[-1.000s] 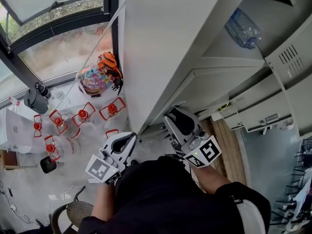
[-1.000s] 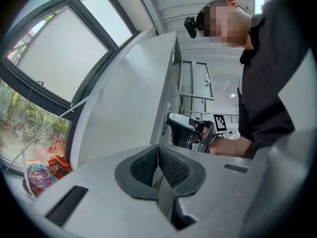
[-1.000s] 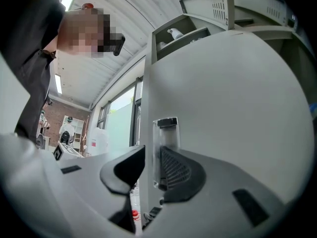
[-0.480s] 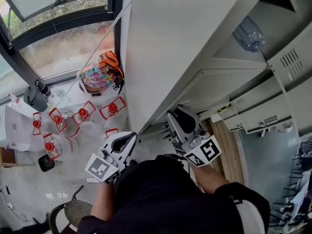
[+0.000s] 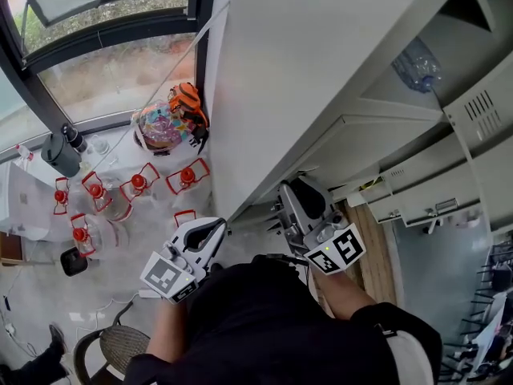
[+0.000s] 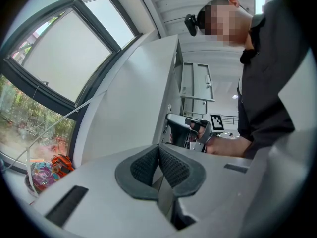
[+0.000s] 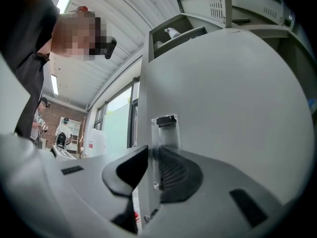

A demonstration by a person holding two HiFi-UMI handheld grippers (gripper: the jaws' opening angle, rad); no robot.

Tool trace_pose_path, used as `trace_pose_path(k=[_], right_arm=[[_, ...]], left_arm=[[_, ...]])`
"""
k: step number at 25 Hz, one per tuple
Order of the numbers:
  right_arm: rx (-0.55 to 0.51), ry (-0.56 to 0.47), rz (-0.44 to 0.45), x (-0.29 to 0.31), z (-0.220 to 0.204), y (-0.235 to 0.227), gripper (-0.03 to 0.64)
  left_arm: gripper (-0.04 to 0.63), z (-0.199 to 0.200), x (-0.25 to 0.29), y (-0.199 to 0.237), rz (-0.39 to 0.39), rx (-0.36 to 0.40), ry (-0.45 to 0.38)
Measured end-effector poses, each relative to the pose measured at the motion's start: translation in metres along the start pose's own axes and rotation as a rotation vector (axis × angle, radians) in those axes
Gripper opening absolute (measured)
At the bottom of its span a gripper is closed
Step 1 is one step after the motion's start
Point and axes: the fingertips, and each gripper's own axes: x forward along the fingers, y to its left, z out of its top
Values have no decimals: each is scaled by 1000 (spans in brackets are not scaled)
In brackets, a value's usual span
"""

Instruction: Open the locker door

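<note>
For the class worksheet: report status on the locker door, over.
Left gripper shut, empty. Right gripper closing, locker door edge between jaws. Door looks shut. Nothing seen blocking.

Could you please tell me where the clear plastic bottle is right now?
In the head view, the clear plastic bottle lies at the upper right, inside an open locker compartment, just left of a vented locker door.

Smooth matt grey metal locker door [image 7: 223, 98]; ribbed black rubbery pads [image 7: 171, 170].
</note>
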Motion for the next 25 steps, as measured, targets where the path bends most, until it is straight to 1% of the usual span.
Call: trace_pose_path(k=[4,7,14,21,25], right_arm=[[12,0,12,0,0,0,71],[22,0,29,-2,1,1,69],[36,-8,79,-12,2,6,64],[38,-24,164,-31,5,14,64],[56,-17,230,-42,7,18,61]], left_arm=[[17,11,3,-3,-2,-12,-33],[17,-2,0,-4,-1,8,-9],[17,-9,1,-13,20,5,0],[17,-13,10,-31,42,20,6],[17,-8,13,-39,90,44,-10]])
